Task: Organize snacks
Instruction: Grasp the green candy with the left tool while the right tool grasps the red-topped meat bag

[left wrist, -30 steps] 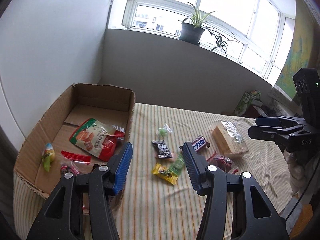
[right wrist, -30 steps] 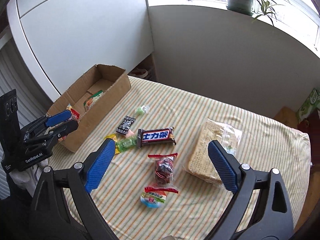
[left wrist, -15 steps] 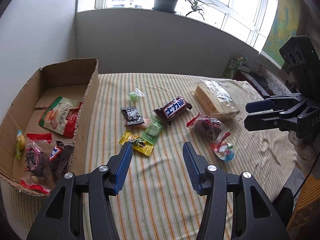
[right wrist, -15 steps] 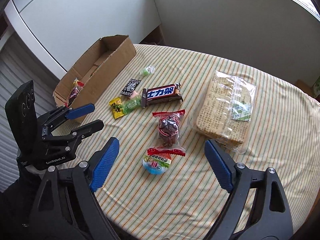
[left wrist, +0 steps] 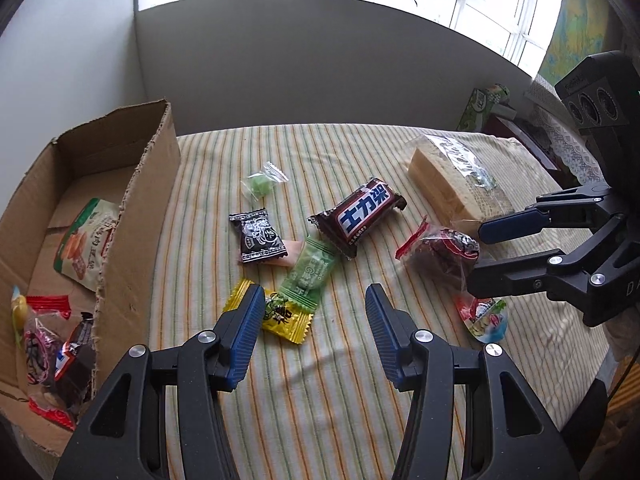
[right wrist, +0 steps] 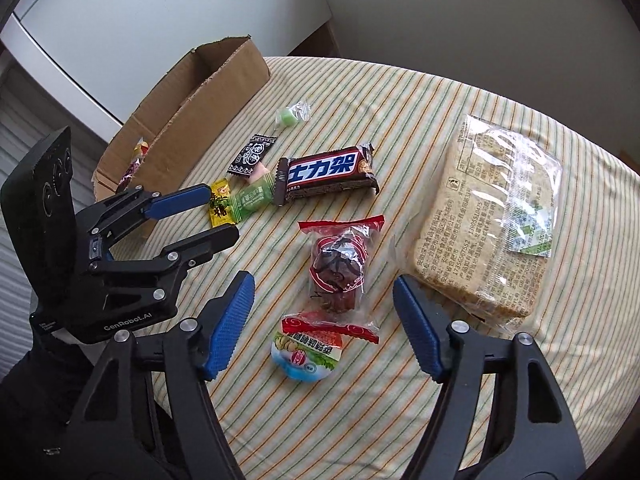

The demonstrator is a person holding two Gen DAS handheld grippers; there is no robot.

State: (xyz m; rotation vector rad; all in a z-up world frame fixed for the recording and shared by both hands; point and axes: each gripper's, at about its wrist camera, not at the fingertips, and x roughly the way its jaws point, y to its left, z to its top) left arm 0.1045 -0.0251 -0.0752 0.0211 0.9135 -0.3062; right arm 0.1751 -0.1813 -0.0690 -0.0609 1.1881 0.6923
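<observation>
My left gripper (left wrist: 314, 308) is over the striped tablecloth (left wrist: 320, 412), jaws partly apart, nothing between the pads. Its left pad overlaps the yellow candy (left wrist: 282, 318) in view; can't tell if it touches. The green candy (left wrist: 310, 272) lies just ahead of the gap, its lower end over the yellow one. Beyond it: black candy (left wrist: 258, 236) on top of a pink wrapper (left wrist: 290, 258), and the chocolate bar (left wrist: 360, 214) to their right. A small clear-wrapped green sweet (left wrist: 262, 184) sits further back, apart from the rest.

My right gripper (right wrist: 322, 306) has its jaws closing, not gripping yet. The red-ended prune packet (right wrist: 338, 266) lies ahead of the gap, its near end reaching in between the fingertips, pads clear of it on both sides. The jelly cup (right wrist: 308, 354) is lower in the gap, nearer my wrist, touching the packet's near end. The cracker pack (right wrist: 496, 224) is just right of the right finger.

The cardboard box (left wrist: 132, 216) is at the left edge of the table, just beside my left gripper. It already has a red-and-green snack bag (left wrist: 86, 238) and a few small wrapped items (left wrist: 52, 354) inside. From the right camera, my left gripper (right wrist: 216, 216) sits between the box (right wrist: 208, 92) and the prune packet.
</observation>
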